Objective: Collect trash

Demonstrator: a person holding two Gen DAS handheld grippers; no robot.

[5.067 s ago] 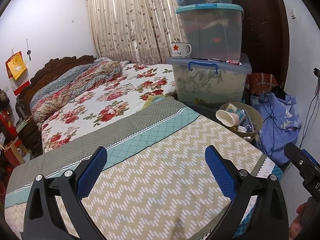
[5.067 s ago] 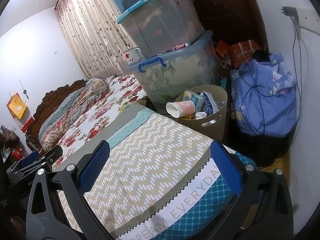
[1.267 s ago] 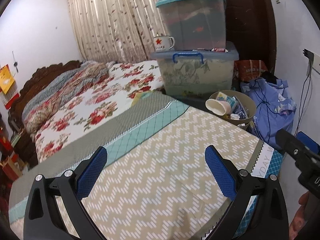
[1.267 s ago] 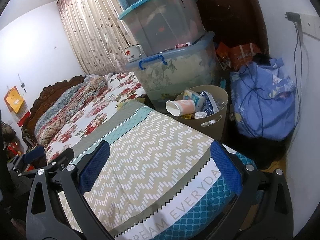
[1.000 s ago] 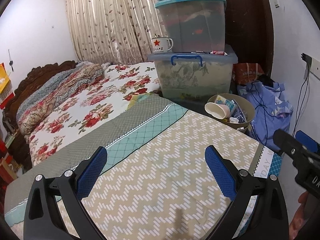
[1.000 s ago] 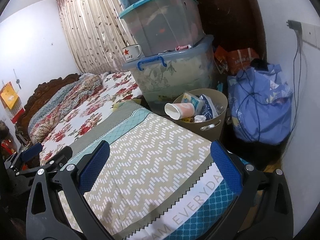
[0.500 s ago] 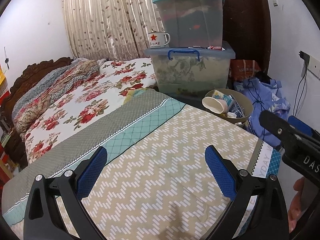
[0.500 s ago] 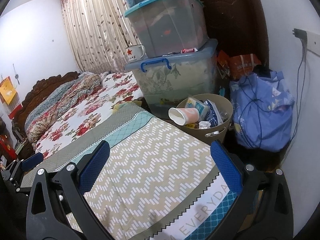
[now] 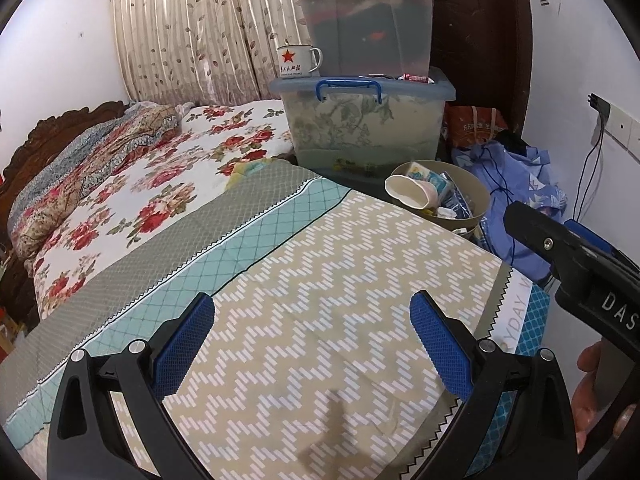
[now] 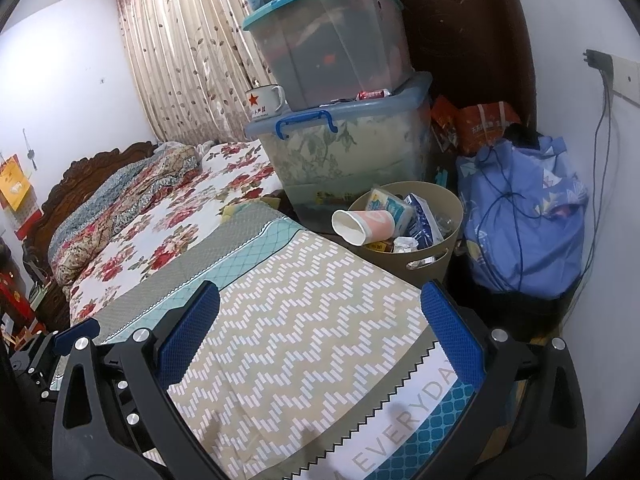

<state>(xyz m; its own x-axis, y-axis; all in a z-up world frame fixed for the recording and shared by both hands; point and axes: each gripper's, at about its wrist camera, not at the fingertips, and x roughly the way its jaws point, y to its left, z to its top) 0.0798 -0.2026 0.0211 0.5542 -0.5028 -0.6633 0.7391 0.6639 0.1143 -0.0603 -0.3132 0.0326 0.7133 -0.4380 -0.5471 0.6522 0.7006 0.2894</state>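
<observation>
A tan waste bin (image 10: 436, 254) stands on the floor beside the bed's foot, full of trash: a paper cup (image 10: 362, 226) lying on its side, blue and white wrappers and crumpled paper. The bin also shows in the left wrist view (image 9: 478, 200), with the cup (image 9: 408, 196). My left gripper (image 9: 312, 338) is open and empty above the zigzag quilt. My right gripper (image 10: 316, 326) is open and empty above the quilt's corner, short of the bin. In the left wrist view the right gripper's body (image 9: 576, 264) shows at the right edge.
A zigzag quilt (image 9: 320, 280) covers the bed's foot, with floral bedding (image 9: 160, 184) beyond. Stacked plastic storage boxes (image 10: 348, 132) carry an enamel mug (image 10: 266, 102). A blue cloth bag (image 10: 524, 216) with cords and orange bags (image 10: 480, 124) sit by the wall.
Both grippers have shifted slightly over the bed; the views tilted a little and the bin sits a bit closer in the right wrist view. Both stay open and empty.
</observation>
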